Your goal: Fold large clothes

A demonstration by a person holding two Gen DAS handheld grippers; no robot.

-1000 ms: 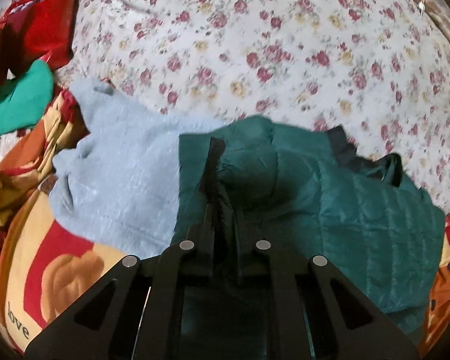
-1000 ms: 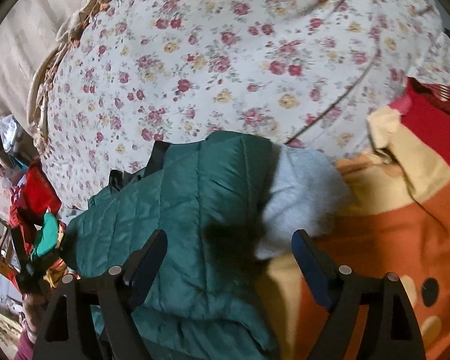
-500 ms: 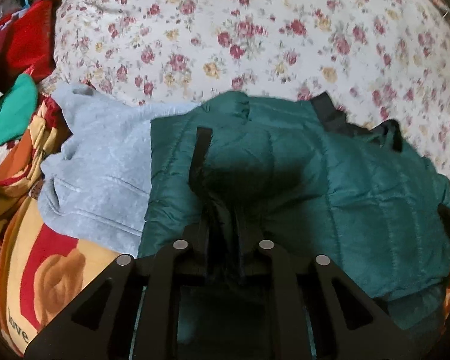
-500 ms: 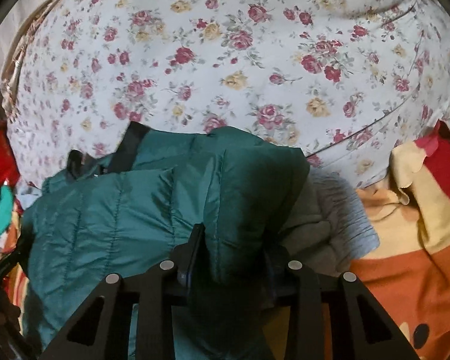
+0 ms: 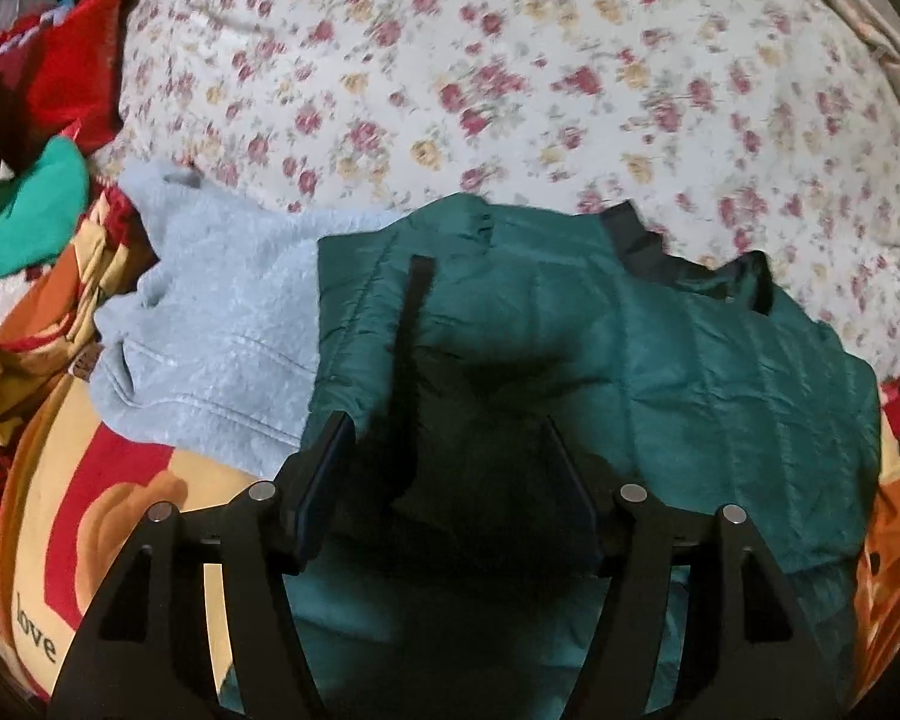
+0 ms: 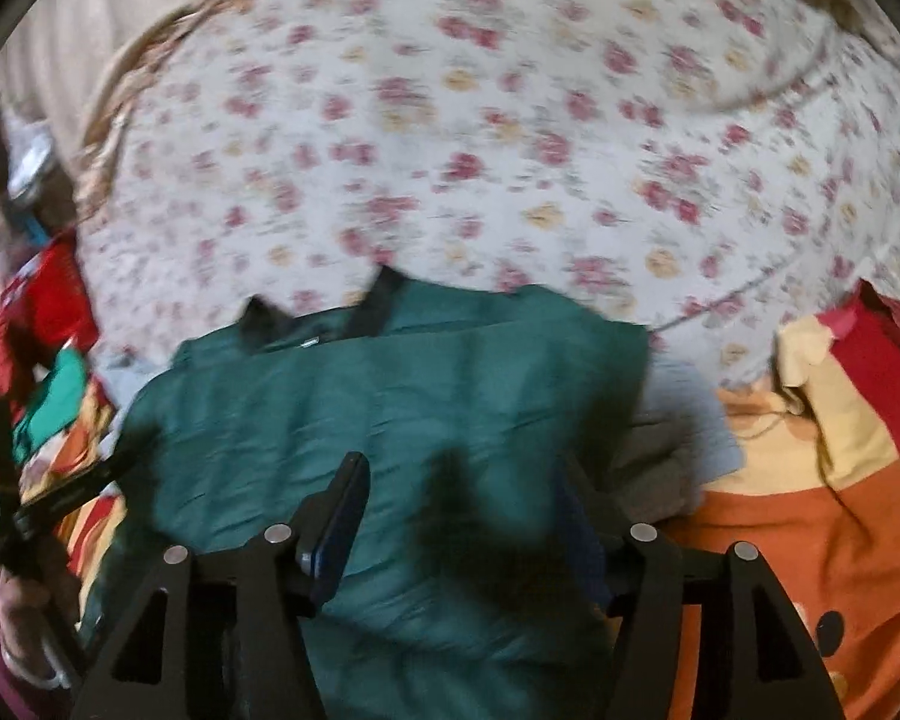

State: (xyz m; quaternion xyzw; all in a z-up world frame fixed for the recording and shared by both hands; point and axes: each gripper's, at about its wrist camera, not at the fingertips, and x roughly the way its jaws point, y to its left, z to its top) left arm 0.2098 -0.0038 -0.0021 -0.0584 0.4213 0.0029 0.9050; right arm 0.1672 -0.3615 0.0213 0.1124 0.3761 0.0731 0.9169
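Note:
A dark green quilted jacket (image 5: 660,372) lies folded on the bed, partly covering a light grey sweater (image 5: 222,324). My left gripper (image 5: 444,426) hovers over the jacket's near left part. Its jaws are opening and the fabric lies below them, not pinched. In the right wrist view the same jacket (image 6: 390,396) fills the middle, with the grey sweater (image 6: 684,420) peeking out at its right edge. My right gripper (image 6: 462,468) is above the jacket's near right part, its jaws also opening and pressing on nothing.
A floral bedsheet (image 5: 510,90) spreads behind the clothes. An orange, red and yellow blanket (image 6: 810,480) lies to the right, and another part of it (image 5: 90,510) to the left. Red clothes (image 5: 72,60) and a bright green garment (image 5: 36,210) are piled far left. A hand (image 6: 18,618) shows at the right view's lower left.
The left gripper, shut on a fold of the jacket before, has let go and opened. The right gripper closed on the jacket's edge, then opened again and drew back slightly.

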